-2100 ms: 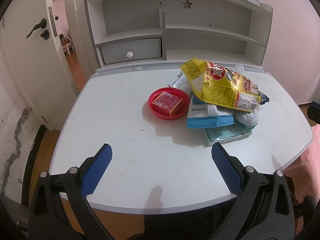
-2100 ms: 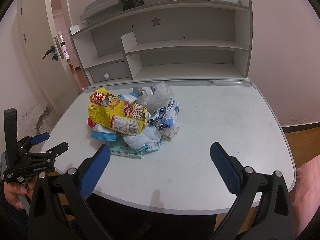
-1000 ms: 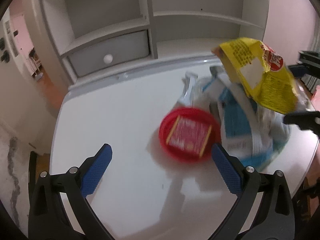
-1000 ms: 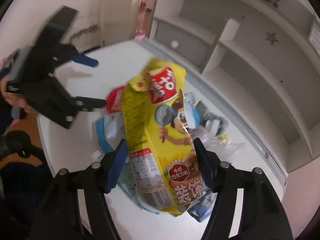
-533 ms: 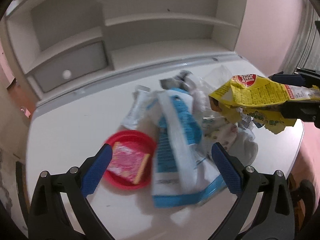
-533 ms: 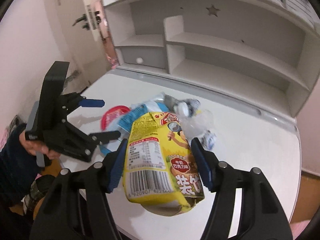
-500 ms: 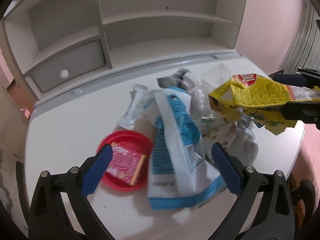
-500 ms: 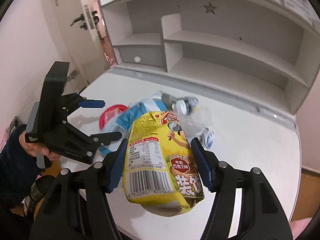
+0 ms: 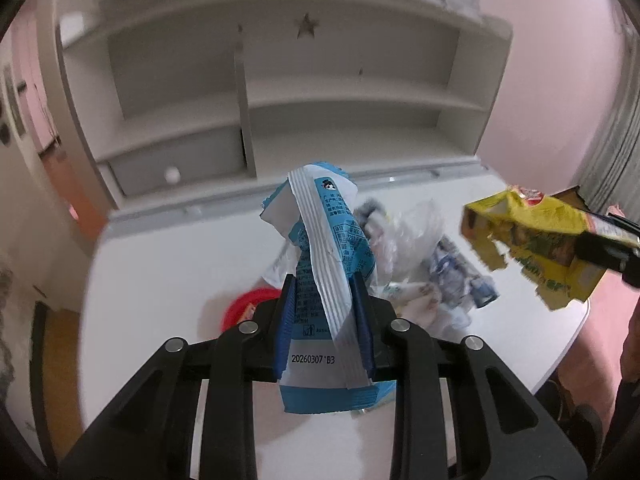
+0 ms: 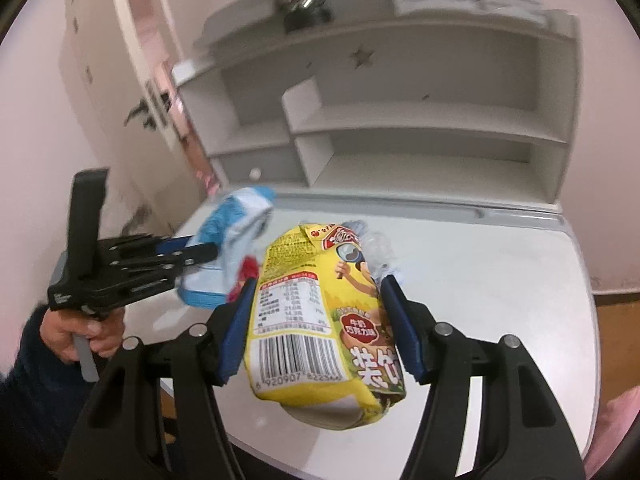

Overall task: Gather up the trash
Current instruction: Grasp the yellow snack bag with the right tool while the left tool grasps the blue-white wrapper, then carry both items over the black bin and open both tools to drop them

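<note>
1. Blue-and-white wrapper (image 9: 320, 280): pinched between the pads of the left hand-held gripper (image 9: 323, 322), whose jaws have just been closing on it. Long axis runs up and forward, out along the fingers; its lower end hangs below the jaws. It is lifted clear of the bench (image 9: 160, 264).
2. Yellow snack bag (image 10: 320, 312): clamped across its width in the right hand-held gripper (image 10: 320, 328), barcode end toward the camera, torn top pointing away. Also off the bench.
3. The relation that counts: both pieces are already in hand, so the remaining trash lies ahead of and below both grippers. The crumpled clear plastic and small wrappers (image 9: 432, 276) sit on the bench between the two held pieces; nearer the left gripper is a red dish (image 9: 250, 310), partly hidden behind its jaws.
4. No bin shows in either view; where the carry goes cannot be told.
5. Surface: smooth white bench, rounded corners. Behind it a grey-white shelf unit (image 9: 280, 120) with a star cut-out and a small drawer; pink walls, and a doorway in the right wrist view.
</note>
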Available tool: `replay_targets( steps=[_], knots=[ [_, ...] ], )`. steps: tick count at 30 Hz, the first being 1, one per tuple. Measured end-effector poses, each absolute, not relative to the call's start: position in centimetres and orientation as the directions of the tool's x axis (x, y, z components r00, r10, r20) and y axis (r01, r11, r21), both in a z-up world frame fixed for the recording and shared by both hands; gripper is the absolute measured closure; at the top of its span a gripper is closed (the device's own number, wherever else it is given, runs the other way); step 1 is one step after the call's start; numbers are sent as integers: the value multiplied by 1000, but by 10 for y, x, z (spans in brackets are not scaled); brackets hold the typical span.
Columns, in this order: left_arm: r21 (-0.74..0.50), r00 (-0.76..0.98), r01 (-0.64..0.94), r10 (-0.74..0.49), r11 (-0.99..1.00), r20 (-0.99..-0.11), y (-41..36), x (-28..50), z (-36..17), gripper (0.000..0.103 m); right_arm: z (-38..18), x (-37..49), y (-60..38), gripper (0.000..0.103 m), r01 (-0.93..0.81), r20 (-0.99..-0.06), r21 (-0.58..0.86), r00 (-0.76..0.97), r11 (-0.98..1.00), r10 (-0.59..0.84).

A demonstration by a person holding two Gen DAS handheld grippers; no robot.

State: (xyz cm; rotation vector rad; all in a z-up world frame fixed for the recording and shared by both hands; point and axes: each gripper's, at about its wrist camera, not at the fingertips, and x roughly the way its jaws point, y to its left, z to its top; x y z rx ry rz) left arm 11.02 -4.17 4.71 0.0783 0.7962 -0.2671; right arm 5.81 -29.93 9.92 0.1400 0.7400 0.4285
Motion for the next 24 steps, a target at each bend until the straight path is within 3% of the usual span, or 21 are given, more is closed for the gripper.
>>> replay_targets(
  steps=[5,12,18,24],
  knots=[
    [-29,682,365,-289,931,-672,-92,69,70,76,118,1,-379,42,-184,-555,326,757,927,345],
    [-71,566,637,-528,767,-633,-251,2,56,76,100,-126,-532,42,169,-553,314,832,934,36],
    [-248,212,837,-706,488,-675,-435,-69,-13,76,39,-274,-637,42,510,-629,311,743,802,-229],
    [-349,-105,896,-634,274,-766,-575,-130,-109,76,-59,-390,-694,42,733,-739,337,595,590,-316]
  ],
)
